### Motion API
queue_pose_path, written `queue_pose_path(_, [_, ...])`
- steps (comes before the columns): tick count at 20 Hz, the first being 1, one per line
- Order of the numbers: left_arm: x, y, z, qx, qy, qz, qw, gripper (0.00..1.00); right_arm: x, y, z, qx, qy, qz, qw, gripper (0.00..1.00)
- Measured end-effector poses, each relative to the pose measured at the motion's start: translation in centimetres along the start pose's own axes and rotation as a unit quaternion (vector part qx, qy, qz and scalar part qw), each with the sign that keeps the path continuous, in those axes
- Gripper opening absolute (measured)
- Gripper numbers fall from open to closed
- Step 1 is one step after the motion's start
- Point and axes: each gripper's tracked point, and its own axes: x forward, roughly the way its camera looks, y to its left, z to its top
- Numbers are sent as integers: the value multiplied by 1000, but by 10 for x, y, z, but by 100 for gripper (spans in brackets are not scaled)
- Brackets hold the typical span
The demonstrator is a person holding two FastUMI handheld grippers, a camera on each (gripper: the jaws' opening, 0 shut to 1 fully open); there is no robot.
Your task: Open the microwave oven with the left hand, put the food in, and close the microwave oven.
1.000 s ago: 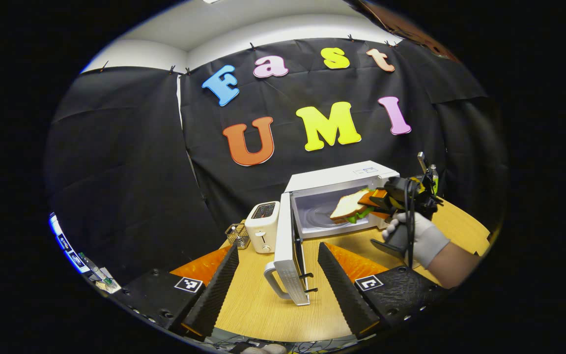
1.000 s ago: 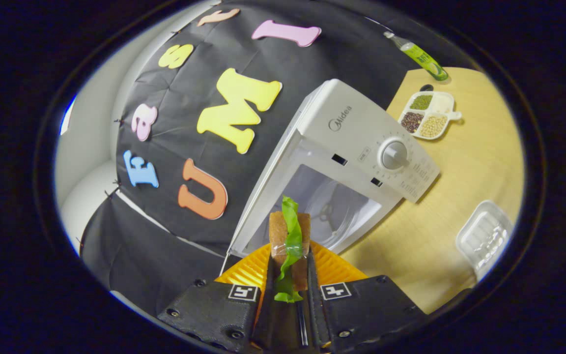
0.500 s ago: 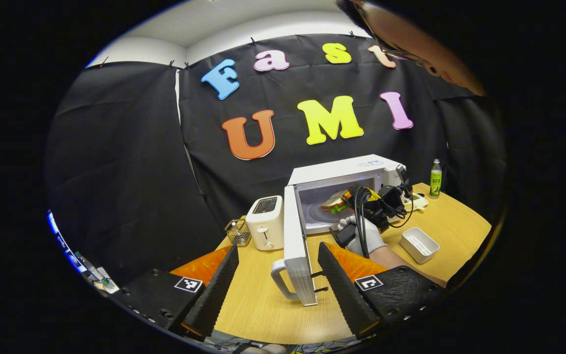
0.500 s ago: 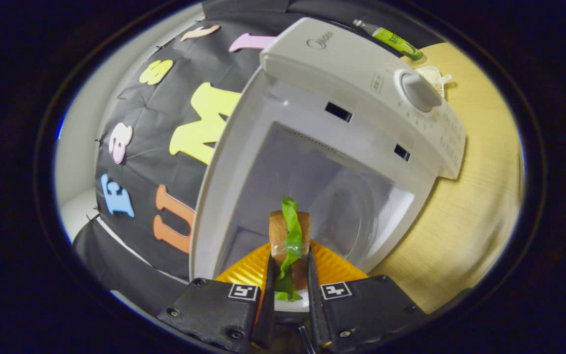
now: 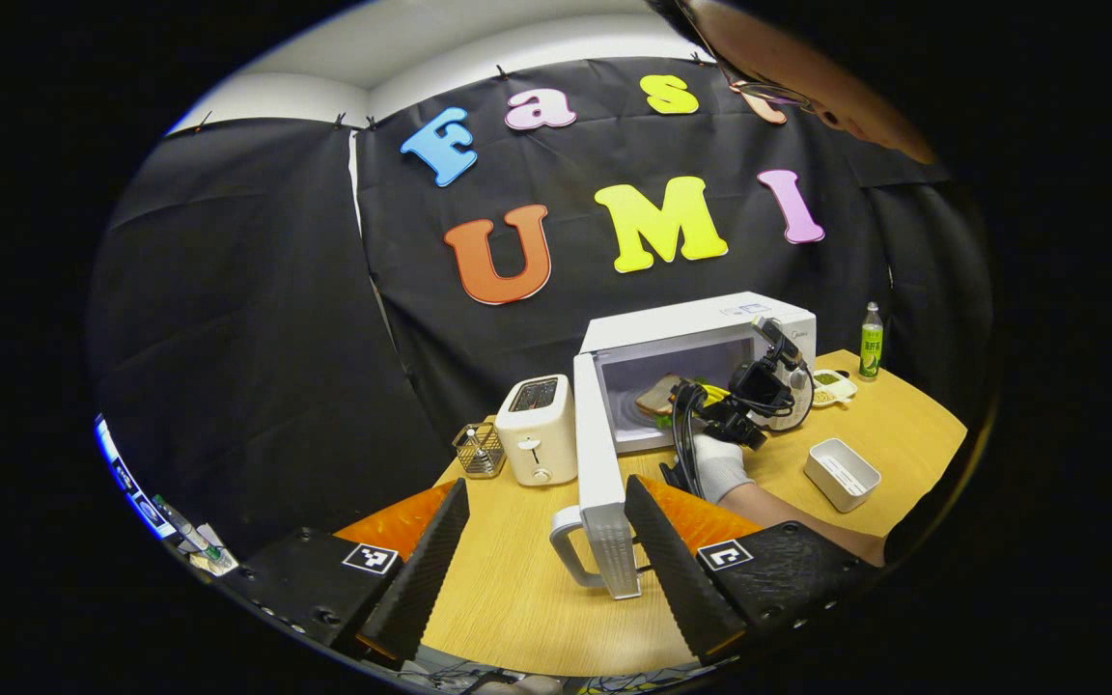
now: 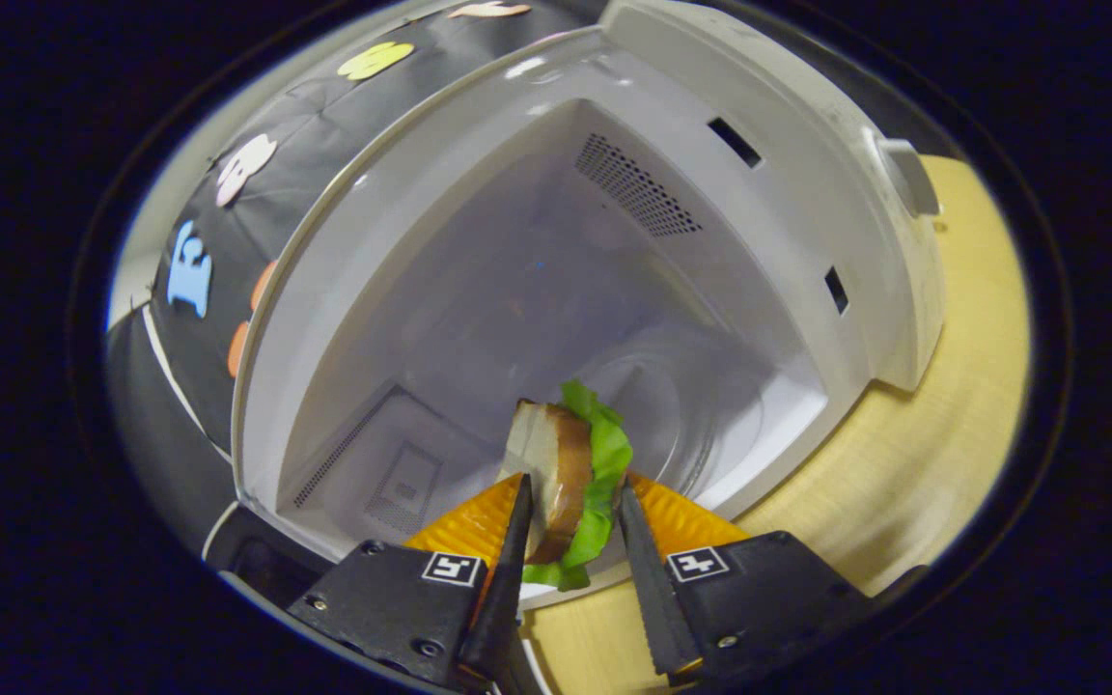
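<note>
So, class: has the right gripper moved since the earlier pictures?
Yes. The right gripper went forward with the sandwich into the microwave cavity.

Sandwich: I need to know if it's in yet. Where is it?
In the right gripper view the sandwich sits between the right gripper fingers, inside the open microwave mouth, above the glass turntable.
</note>
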Motion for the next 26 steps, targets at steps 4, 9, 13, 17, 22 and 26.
queue_pose_path(4, [-3, 0, 2, 2, -4, 2, 1000, 97, -19, -8, 22, -78, -28, -15, 996, 77])
queue_pose_path(9, [-11, -1, 7, -6, -11, 0, 1000, 97, -58, -5, 51, -133, -30, -1, 991, 91])
queue_pose_path(13, [-15, -4, 18, -7, -23, -8, 1000, 96, -108, 2, 94, -181, -32, 20, 983, 91])
queue_pose_path(17, [-18, -8, 32, -16, -39, -23, 999, 96, -175, 8, 150, -244, -31, 57, 968, 91])
queue_pose_path(22, [-21, -8, 40, -23, -50, -40, 998, 96, -252, -10, 231, -329, -51, 58, 941, 100])
queue_pose_path(26, [-21, -6, 52, -21, -71, -38, 997, 95, -310, -41, 285, -353, -56, 36, 933, 91])
